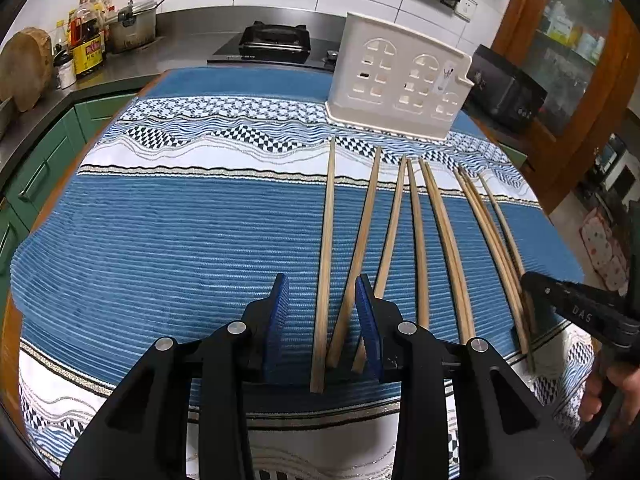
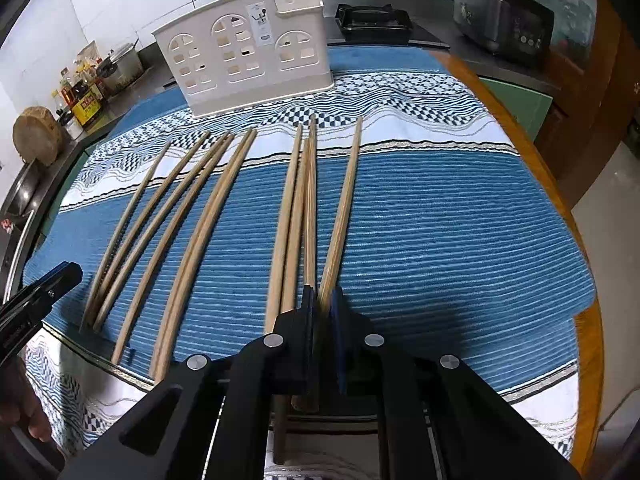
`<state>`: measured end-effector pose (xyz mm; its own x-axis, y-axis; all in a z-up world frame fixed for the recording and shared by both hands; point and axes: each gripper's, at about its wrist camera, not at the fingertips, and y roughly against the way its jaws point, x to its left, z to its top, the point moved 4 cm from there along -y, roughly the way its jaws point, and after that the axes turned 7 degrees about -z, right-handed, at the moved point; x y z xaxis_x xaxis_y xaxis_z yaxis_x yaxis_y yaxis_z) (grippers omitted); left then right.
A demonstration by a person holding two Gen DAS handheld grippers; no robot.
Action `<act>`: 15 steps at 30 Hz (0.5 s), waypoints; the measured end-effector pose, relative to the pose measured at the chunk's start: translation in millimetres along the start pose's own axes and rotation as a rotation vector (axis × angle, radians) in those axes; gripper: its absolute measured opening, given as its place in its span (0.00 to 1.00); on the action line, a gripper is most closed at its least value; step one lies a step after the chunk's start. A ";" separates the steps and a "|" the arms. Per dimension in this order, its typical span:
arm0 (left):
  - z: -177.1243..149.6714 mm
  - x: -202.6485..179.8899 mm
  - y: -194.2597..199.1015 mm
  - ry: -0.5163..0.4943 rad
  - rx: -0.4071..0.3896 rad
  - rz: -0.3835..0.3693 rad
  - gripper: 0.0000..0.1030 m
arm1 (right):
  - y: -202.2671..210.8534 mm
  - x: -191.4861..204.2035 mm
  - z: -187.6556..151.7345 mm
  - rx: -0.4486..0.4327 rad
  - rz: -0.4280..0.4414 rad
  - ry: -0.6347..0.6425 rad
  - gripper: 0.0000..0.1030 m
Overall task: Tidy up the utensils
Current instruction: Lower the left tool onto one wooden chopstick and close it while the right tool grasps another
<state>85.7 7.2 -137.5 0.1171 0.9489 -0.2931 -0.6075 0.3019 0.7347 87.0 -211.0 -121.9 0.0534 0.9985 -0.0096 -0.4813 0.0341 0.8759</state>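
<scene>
My left hand-held gripper (image 1: 322, 294): jaws partly apart, set down over the near ends of two wooden chopsticks (image 1: 326, 264); both sticks lie between the blue pads (image 1: 280, 320), but I see a gap on each side, so it is not yet clamped on them.
My right hand-held gripper (image 2: 323, 300): clenched almost fully, with the near end of one chopstick (image 2: 344, 216) pinched between its pads.
Chopsticks: a row of wooden ones lies on the cloth, long ways, tips toward the holder; some lie in touching pairs, others fan apart.
Right-hand group: three more sticks (image 2: 294, 216) lie just beside my right gripper, on its left, their ends running under it.
Middle group: a close pair (image 2: 200, 232) sits between my two grippers.
Holder (image 1: 396, 80): a cream plastic rack with arched cut-out windows, upright at the far side of the cloth, just past the chopstick tips.
Cloth (image 1: 160, 220): blue ribbed, with white patterned bands, spread over the round wooden worktop (image 2: 560, 200).
Background: a stove (image 1: 276, 40), a pot (image 1: 132, 26) and bottles (image 1: 86, 46) on the counter behind.
</scene>
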 end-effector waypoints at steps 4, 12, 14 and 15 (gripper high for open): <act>0.5 4.4 -5.3 0.007 0.019 0.009 0.33 | -2.4 -8.2 -2.9 0.011 -0.023 -0.005 0.06; 1.7 6.4 -26.3 -0.004 0.074 0.028 0.26 | -4.0 -5.5 -6.6 0.010 -0.025 0.009 0.08; -0.9 8.1 -30.5 -0.002 0.085 0.043 0.25 | -6.4 -6.3 -8.5 0.013 -0.021 0.008 0.08; -1.8 8.5 -31.5 -0.003 0.085 0.050 0.24 | -6.1 -6.6 -9.0 0.009 -0.019 0.008 0.08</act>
<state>104.4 5.7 -164.3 0.0908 0.9632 -0.2531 -0.5439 0.2609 0.7976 81.7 -217.4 -131.5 0.0551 0.9980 -0.0298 -0.4726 0.0524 0.8797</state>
